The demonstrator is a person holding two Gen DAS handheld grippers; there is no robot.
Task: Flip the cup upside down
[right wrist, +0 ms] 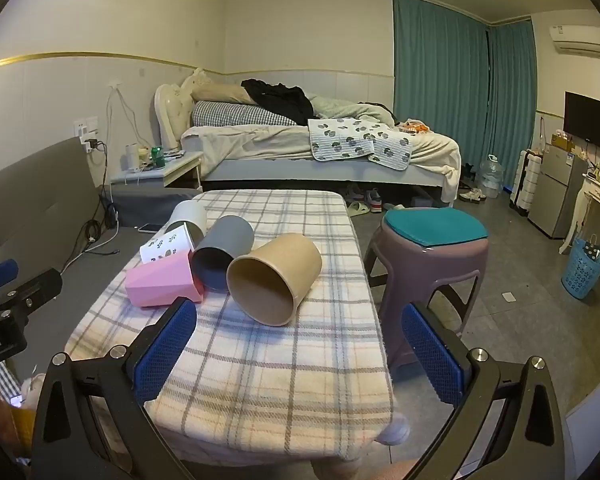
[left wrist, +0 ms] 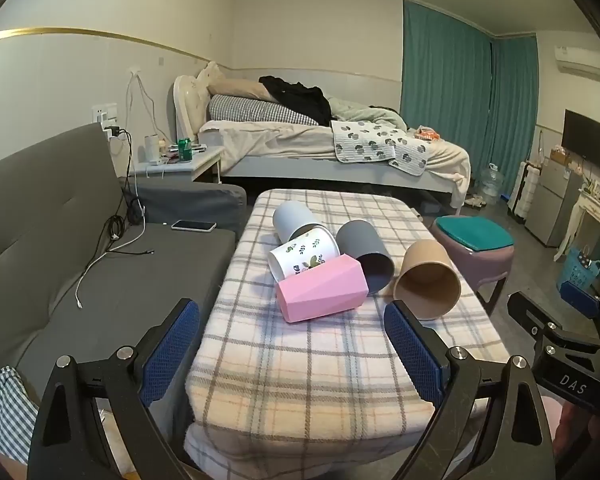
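Several cups lie on their sides on a plaid-covered table (left wrist: 320, 364) (right wrist: 284, 372): a tan cup (left wrist: 428, 284) (right wrist: 274, 284), a dark grey cup (left wrist: 364, 254) (right wrist: 222, 250), a pink faceted cup (left wrist: 322, 288) (right wrist: 162, 282), a white leaf-print cup (left wrist: 304, 254) (right wrist: 166, 246) and a light grey cup (left wrist: 292, 220) (right wrist: 188, 214). My left gripper (left wrist: 292, 344) is open and empty, short of the pink cup. My right gripper (right wrist: 300, 344) is open and empty, just in front of the tan cup's open mouth.
A grey sofa (left wrist: 60, 240) with cables and a phone (left wrist: 193, 225) stands left of the table. A purple stool (right wrist: 432, 264) with a teal cushion stands right of it. A bed (left wrist: 320, 144) lies behind. A blue basket (right wrist: 584, 268) is at far right.
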